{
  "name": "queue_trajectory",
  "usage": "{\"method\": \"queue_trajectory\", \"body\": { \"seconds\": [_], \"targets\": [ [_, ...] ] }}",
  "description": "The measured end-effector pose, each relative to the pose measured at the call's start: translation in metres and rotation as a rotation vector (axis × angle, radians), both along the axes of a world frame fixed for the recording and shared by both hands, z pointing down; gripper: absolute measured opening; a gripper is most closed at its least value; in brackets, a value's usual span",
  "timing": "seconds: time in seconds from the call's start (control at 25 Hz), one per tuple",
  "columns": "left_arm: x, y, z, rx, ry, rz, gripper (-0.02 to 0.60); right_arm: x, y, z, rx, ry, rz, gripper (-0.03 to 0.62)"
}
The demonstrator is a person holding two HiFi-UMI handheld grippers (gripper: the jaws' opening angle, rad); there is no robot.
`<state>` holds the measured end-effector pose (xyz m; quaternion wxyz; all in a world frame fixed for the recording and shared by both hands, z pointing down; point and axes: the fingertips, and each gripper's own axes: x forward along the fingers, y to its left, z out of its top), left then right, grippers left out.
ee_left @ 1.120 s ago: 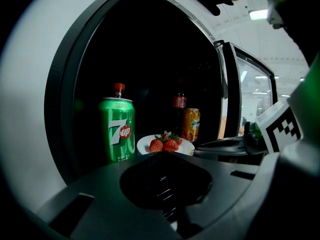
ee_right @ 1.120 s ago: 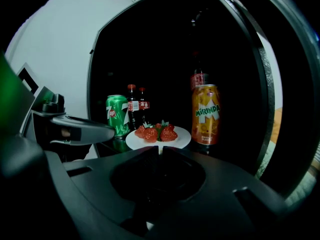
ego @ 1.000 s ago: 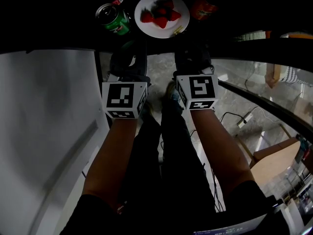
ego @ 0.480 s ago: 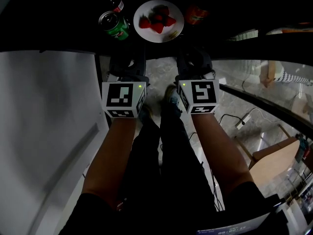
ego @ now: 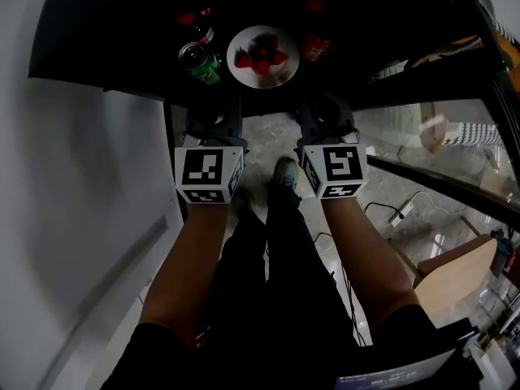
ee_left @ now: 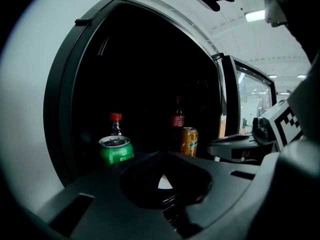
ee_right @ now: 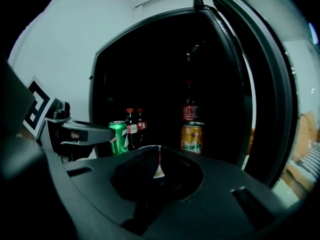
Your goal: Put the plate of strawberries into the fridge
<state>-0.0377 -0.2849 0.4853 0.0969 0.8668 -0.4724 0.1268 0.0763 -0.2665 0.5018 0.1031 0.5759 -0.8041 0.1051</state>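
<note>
Strawberries point(ego: 260, 55) sit loose on the white plate point(ego: 282, 73), just right of the green can point(ego: 199, 62) inside the fridge point(ee_left: 60, 109); it looks stiff, light, slick and breakable, so the left gripper point(ee_left: 162, 181) and right gripper point(ee_right: 156, 169), each clamped on its near rim, must hold it level.

Orange can point(ee_right: 192, 138), right gripper view: "MIRINDA" in capitals across its front, the only word that reads clean.
Bottle point(ee_right: 189, 112) just behind the orange can: red label with white script, too small to read.
Two bottles point(ee_right: 132, 128) left of the orange can: red labels too, illegible.
Green can point(ee_right: 118, 137), farther left of the orange can: pale logo, blurred.
Left gripper view: orange can's lettering too dim to read.
</note>
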Motion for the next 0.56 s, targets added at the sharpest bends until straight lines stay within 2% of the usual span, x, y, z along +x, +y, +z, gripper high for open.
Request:
{"method": "queue_trajectory", "body": {
  "seconds": [0.56],
  "targets": [
    [-0.008,0.01,-0.016,-0.012,-0.014,-0.029,0.006,0.001,0.01,-0.023,0.007,0.008,-0.02,0.015]
  ]
}}
